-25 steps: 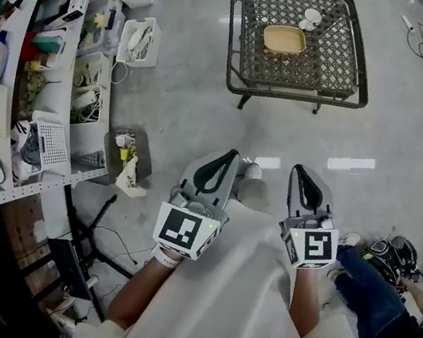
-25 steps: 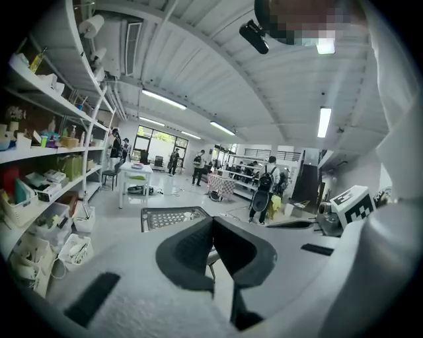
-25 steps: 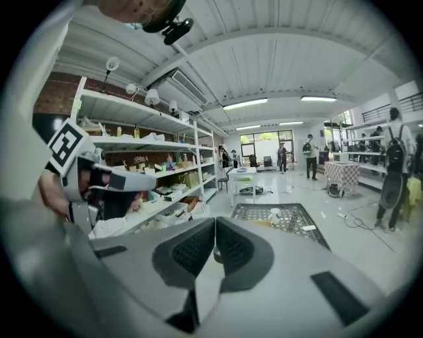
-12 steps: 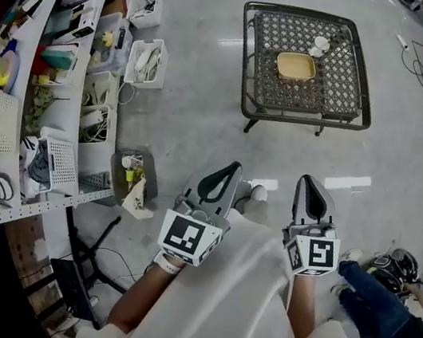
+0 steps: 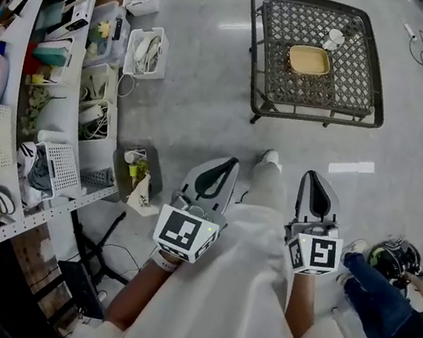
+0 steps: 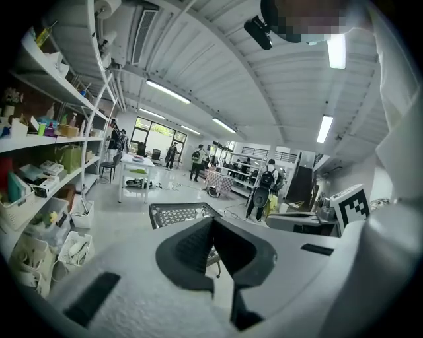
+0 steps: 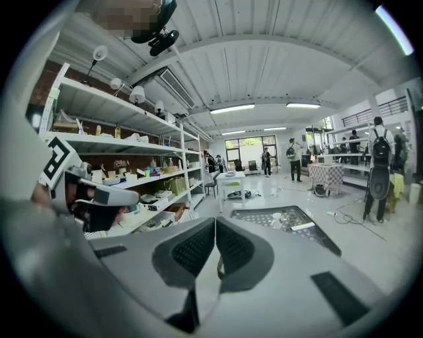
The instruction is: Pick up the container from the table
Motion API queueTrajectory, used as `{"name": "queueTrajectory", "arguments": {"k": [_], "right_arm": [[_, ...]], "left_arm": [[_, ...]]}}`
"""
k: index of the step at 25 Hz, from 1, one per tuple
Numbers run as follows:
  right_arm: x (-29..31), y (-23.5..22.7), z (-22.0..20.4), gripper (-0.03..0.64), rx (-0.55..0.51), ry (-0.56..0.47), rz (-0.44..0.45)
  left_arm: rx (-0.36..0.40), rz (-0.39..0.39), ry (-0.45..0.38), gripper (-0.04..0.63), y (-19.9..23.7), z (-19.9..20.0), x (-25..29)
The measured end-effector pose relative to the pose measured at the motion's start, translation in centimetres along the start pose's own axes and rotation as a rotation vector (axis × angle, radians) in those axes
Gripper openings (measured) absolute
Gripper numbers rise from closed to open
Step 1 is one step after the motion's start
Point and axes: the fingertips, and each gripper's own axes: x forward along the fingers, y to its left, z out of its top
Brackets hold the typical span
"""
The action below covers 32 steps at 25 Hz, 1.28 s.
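Observation:
A tan, shallow container (image 5: 309, 60) sits on a low black metal lattice table (image 5: 347, 99) at the top of the head view, with a small white cup (image 5: 334, 39) behind it. Both grippers are held close to the person's body, far short of the table. My left gripper (image 5: 228, 165) is shut with nothing in it, and my right gripper (image 5: 311, 178) is shut and empty too. The table (image 6: 173, 212) shows ahead in the left gripper view, and the table (image 7: 291, 221) lies beyond the jaws in the right gripper view.
Shelving (image 5: 16, 81) packed with boxes and baskets runs down the left side. White bins (image 5: 145, 51) stand on the floor beside it. A seated person's legs (image 5: 378, 303) and a helmet (image 5: 390, 256) are at the right. Polished grey floor lies between me and the table.
The view has moved forward and to the right: the table has shifted right and slightly up in the head view. A foot now shows between the grippers. Both grippers stay shut.

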Motion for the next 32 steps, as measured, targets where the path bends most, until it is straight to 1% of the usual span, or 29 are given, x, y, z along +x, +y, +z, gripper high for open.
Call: {"name": "queueTrajectory", "arguments": {"k": [4, 8, 15, 22, 25, 28, 32], "right_arm": [[2.9, -0.5, -0.5, 0.02, 0.021, 0.031, 0.019], [6.7, -2.8, 1.5, 0.02, 0.002, 0.014, 0.051], [13.8, -10.0, 6.0, 0.021, -0.015, -0.006, 0.088], [19.8, -17.3, 8.6, 0.021, -0.017, -0.005, 0.149], [21.9, -19.7, 8.6, 0.021, -0.021, 0.004, 0.171], [23.4, -21.3, 8.2, 0.021, -0.05, 0.031, 0.192], [24.4, -23.0, 7.7, 0.021, -0.04, 0.058, 0.189]], "left_arm": [[0.005, 0.01, -0.001, 0.023, 2.1, 1.2, 2.7], [0.007, 0.023, -0.004, 0.023, 3.4, 2.8, 6.8], [0.011, 0.048, -0.022, 0.023, 4.4, 7.6, 15.3], [0.021, 0.077, -0.024, 0.023, 4.4, 10.8, 24.0], [0.027, 0.09, -0.018, 0.023, 4.3, 11.3, 26.7], [0.024, 0.102, -0.01, 0.023, 4.1, 11.4, 28.2], [0.011, 0.107, 0.021, 0.023, 3.6, 11.0, 29.6]]}}
